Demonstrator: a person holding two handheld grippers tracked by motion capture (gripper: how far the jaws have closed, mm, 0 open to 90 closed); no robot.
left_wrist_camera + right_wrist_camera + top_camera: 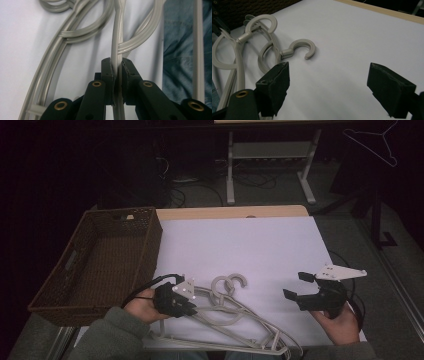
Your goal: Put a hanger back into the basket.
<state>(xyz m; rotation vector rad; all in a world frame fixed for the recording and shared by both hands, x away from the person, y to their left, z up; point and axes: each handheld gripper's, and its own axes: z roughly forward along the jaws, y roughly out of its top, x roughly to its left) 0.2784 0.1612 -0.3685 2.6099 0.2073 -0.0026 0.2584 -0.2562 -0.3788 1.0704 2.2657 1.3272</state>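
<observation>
At the table's left edge: brown wicker basket point(95, 265). Just right of it, left gripper point(187, 302) pinching one grey plastic hanger point(117, 37) by its arm; hanger pile point(235, 317) lies on the white sheet point(260, 250) at the near edge, hooks toward the centre. Far right: right gripper point(300, 286) spread wide, nothing between the jaws, held apart from the hangers.

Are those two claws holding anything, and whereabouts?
The left gripper pinches a grey hanger by one thin arm of its frame. The right gripper is open and holds nothing.
</observation>
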